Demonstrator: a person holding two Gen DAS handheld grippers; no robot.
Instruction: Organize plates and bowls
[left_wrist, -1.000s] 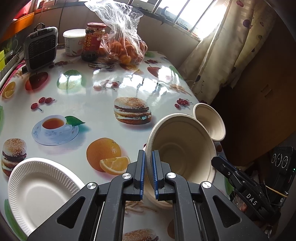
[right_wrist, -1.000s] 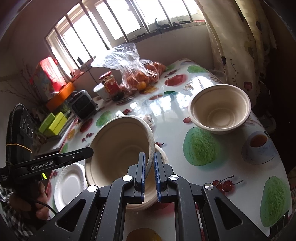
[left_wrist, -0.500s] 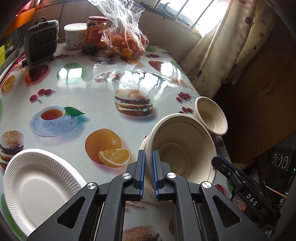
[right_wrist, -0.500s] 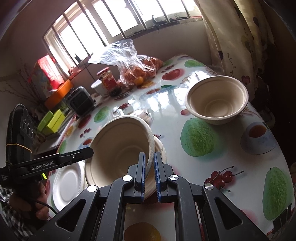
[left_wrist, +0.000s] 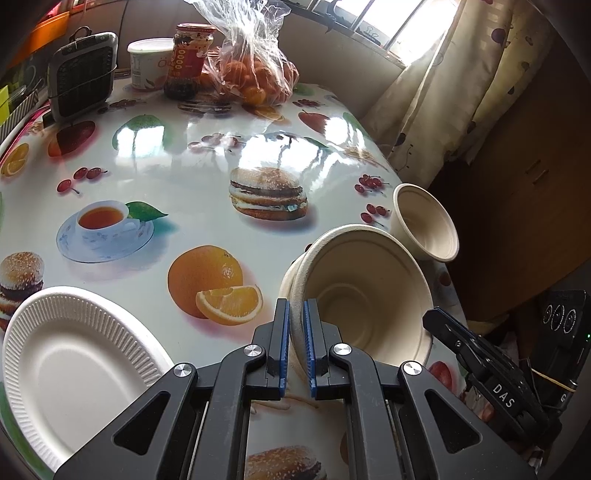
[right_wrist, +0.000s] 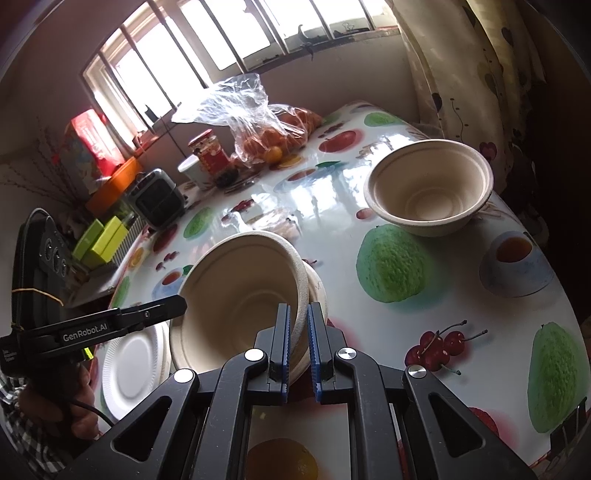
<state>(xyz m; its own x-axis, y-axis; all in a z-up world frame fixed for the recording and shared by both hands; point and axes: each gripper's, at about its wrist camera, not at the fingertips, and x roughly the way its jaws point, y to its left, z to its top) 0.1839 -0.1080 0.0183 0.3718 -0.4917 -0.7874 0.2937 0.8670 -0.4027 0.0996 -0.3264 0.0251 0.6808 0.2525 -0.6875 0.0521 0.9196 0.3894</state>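
Near the counter's (left_wrist: 207, 218) right edge, both claws, left claw (left_wrist: 294, 345) and right claw (right_wrist: 298, 343), pinch opposite rims of the tilted bowl (left_wrist: 364, 291), probably to steady it for stacking; spare bowl (right_wrist: 428, 192) waits farther back.

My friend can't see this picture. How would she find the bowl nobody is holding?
Start at the fruit-print table and go to its far edge by the curtain. The loose bowl sits upright there on its own. Unlike the held bowl, which is tilted, no gripper touches it.
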